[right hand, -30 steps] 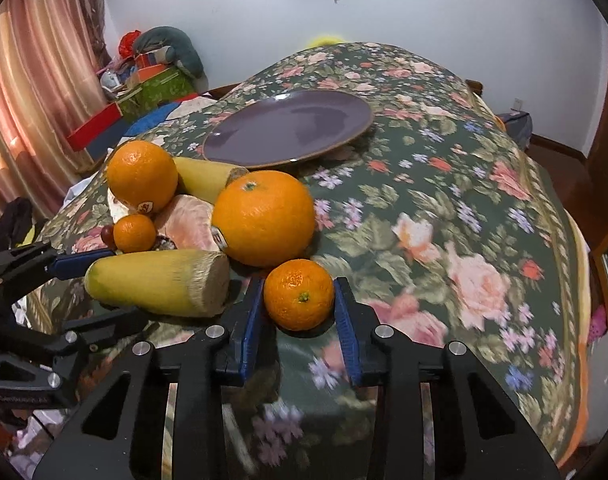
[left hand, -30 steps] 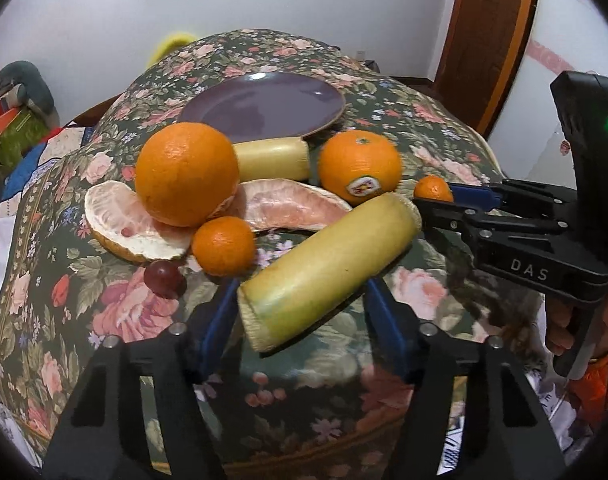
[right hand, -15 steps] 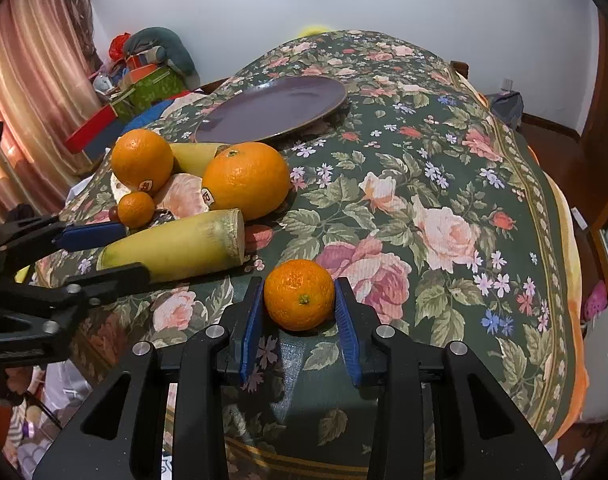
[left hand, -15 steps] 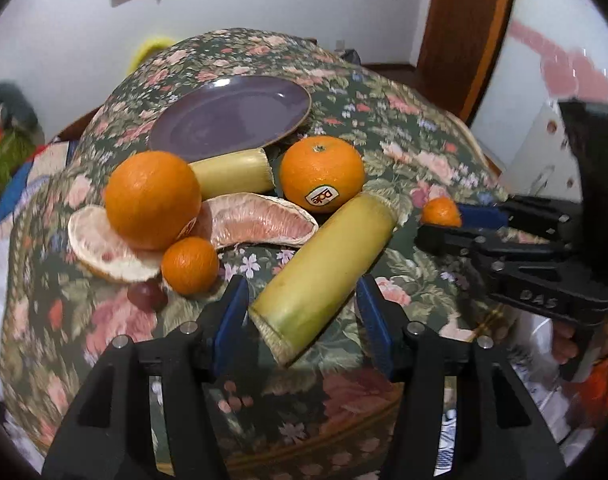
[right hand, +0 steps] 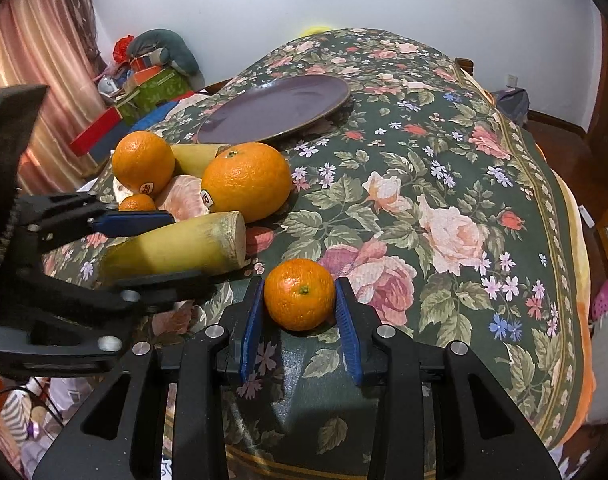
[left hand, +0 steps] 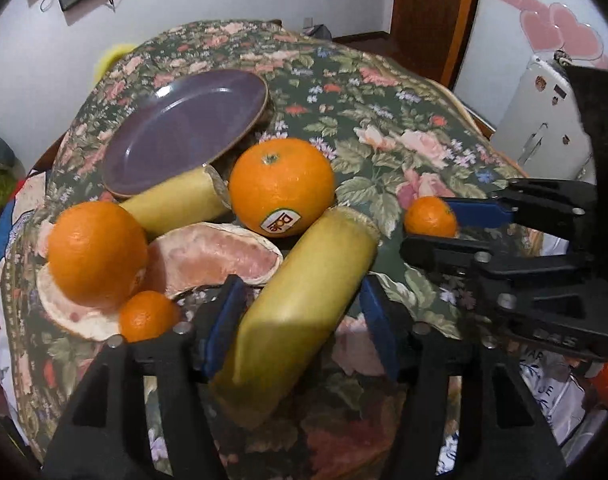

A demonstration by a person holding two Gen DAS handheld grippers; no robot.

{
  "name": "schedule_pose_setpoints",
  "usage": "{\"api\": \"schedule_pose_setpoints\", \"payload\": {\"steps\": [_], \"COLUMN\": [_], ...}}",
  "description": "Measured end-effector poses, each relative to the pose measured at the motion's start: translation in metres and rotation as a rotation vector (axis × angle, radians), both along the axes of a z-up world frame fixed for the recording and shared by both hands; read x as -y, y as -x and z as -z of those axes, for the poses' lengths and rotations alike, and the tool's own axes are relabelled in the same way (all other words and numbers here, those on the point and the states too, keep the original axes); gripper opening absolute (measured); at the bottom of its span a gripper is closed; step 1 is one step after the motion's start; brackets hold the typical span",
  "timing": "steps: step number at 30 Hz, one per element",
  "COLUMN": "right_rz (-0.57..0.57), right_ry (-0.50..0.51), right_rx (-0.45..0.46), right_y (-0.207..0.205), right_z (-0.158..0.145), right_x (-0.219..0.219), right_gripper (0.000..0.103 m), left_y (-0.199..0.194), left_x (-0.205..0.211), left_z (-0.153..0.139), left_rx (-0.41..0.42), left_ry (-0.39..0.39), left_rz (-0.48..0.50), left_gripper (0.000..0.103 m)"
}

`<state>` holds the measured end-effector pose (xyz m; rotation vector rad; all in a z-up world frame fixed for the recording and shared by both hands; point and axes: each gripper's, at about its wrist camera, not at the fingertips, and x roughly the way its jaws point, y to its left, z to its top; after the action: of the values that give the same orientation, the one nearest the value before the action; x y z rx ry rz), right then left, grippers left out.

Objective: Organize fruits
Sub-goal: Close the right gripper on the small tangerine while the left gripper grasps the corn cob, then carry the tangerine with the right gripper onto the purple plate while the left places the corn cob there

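- The right tongs (right hand: 300, 312), low in the middle of the right wrist view, are clamped on a small mandarin (right hand: 300, 294); both blue pads press its sides. In the left wrist view the same mandarin shows at middle right, pinched between the blue pad and the black finger.
- The left tongs (left hand: 298, 316), at the bottom centre of the left wrist view, stand apart around a long yellow-green cane piece (left hand: 300, 312). Their jaws have just been opening, with the cane piece between them; the pads lie close beside it, and whether they touch it cannot be told.
- The cane piece runs from bottom centre up toward the right, its cut end near a large orange with a sticker (left hand: 282, 186).
- A second large orange (left hand: 96, 254) sits at middle left on peeled pomelo segments (left hand: 220, 254), with another small mandarin (left hand: 148, 316) just below it.
- A shorter cane piece (left hand: 176, 204) lies between the two large oranges, its far end touching the rim of a purple plate (left hand: 184, 128) at upper left, which holds nothing.
- All of this rests on a table under a dark floral cloth (right hand: 443, 184).
- A pink curtain (right hand: 36, 52) hangs at the upper left of the right wrist view.
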<state>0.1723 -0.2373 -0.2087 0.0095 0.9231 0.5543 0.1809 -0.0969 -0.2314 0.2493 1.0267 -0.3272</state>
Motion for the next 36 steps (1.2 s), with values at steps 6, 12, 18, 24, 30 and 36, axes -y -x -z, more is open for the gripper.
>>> {"api": "schedule_pose_setpoints", "payload": {"steps": [6, 12, 18, 24, 30, 36], "right_rz": [-0.003, 0.013, 0.018, 0.011, 0.001, 0.001], "right_ry": [-0.011, -0.045, -0.044, -0.049, -0.046, -0.052], "right_rx": [-0.001, -0.014, 0.027, 0.072, 0.111, 0.16], "right_y": [0.0, 0.0, 0.002, 0.003, -0.001, -0.011], "right_z": [0.003, -0.003, -0.016, -0.034, -0.047, -0.063], "right_x": [0.001, 0.006, 0.006, -0.001, -0.01, -0.019], "right_gripper": [0.032, 0.031, 0.031, 0.031, 0.031, 0.031], "left_y": [-0.003, 0.0, 0.01, 0.016, 0.019, 0.014], "left_x": [-0.001, -0.008, -0.015, -0.028, -0.051, -0.069], "left_z": [0.003, -0.004, -0.013, -0.024, -0.045, -0.068], "left_rx": [0.004, -0.007, -0.014, 0.019, 0.083, 0.154], "left_ry": [0.037, 0.08, 0.145, 0.175, 0.213, 0.262], "left_rz": [-0.005, -0.04, -0.053, -0.105, -0.174, -0.223], "left_gripper": [0.063, 0.055, 0.044, 0.04, 0.039, 0.038]}}
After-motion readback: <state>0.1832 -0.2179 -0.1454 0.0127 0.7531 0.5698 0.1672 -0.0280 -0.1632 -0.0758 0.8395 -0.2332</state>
